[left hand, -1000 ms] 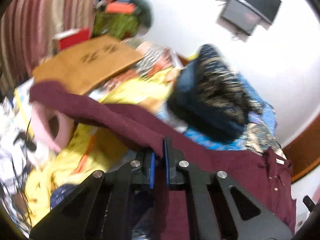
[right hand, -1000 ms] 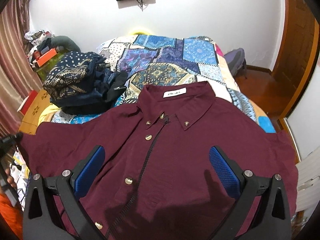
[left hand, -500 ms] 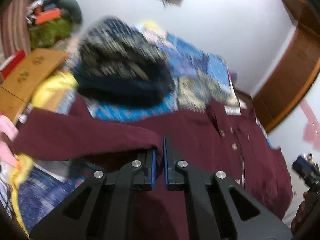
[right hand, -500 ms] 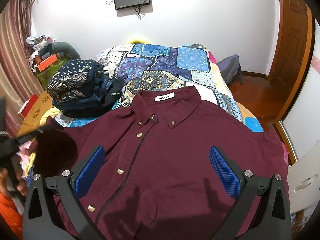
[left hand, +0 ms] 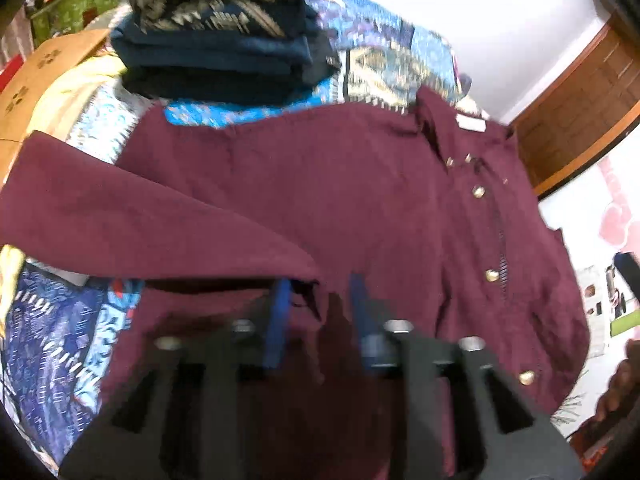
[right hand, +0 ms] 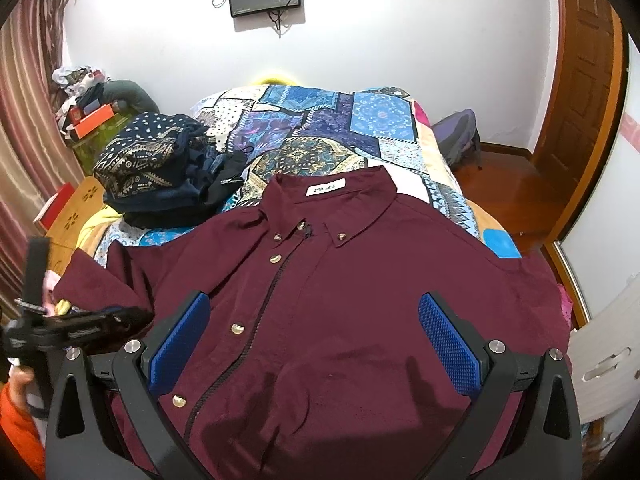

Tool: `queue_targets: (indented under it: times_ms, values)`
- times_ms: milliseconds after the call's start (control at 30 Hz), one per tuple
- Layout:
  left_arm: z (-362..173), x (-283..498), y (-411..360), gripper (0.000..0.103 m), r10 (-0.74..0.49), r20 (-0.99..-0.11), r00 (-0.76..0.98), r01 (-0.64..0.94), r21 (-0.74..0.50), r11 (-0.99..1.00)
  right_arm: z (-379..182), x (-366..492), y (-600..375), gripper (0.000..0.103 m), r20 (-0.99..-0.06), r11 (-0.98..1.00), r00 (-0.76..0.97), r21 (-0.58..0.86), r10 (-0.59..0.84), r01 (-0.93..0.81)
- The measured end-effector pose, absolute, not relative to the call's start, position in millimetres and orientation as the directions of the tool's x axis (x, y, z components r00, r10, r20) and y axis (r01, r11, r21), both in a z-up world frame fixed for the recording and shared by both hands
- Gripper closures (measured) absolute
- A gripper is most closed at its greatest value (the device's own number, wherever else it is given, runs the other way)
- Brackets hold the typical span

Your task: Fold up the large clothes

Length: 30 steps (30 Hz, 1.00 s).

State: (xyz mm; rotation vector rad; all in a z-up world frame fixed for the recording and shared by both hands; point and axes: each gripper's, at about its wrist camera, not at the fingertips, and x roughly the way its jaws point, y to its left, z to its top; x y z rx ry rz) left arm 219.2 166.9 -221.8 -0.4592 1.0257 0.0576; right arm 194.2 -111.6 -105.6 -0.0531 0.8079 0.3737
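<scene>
Now, maroon button-front shirt [right hand: 340, 300] spread on patchwork quilt [right hand: 320, 128], left gripper [left hand: 318, 300] jaws just parted, sleeve cuff loose between, right gripper [right hand: 312, 344] spread wide, grasping nothing.

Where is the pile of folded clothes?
In the right wrist view the pile sits on the bed's left side, just behind the shirt's left shoulder.

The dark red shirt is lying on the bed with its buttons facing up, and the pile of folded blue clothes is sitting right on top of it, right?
Not quite. The right wrist view shows the pile of folded blue clothes on the bedspread beside the dark red shirt, not on it. The shirt's buttons do face up.
</scene>
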Motion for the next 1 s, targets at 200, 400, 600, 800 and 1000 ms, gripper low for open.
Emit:
queue_targets:
  times_ms: [200,400,600,800,1000]
  values:
    - [-177.3,182.6,204.0,0.037,-0.081,-0.752,0.655,-0.307,-0.363,0.88,-107.3,193.1,-94.5,0.0,-0.719,0.925,0.622,0.075,0.309,-0.372]
    - [-179.8,152.0,283.5,0.026,0.076,-0.738,0.671,-0.514,-0.389,0.765,-108.8,196.7,-82.1,0.0,-0.715,0.929,0.635,0.055,0.293,-0.367]
    - [-235.1,135.3,348.7,0.026,0.032,-0.771,0.636,-0.635,-0.5,0.59,-117.4,208.2,-75.2,0.0,-0.744,0.936,0.613,0.046,0.265,-0.348]
    - [-286.8,138.5,376.0,0.026,-0.07,-0.764,0.642,-0.661,-0.598,0.453,-131.0,222.5,-70.0,0.0,-0.782,0.942,0.573,0.048,0.243,-0.334]
    - [-307.2,150.7,390.2,0.047,-0.046,-0.773,0.633,-0.703,-0.599,0.384,-137.0,229.9,-67.4,0.0,-0.795,0.946,0.567,0.023,0.213,-0.323]
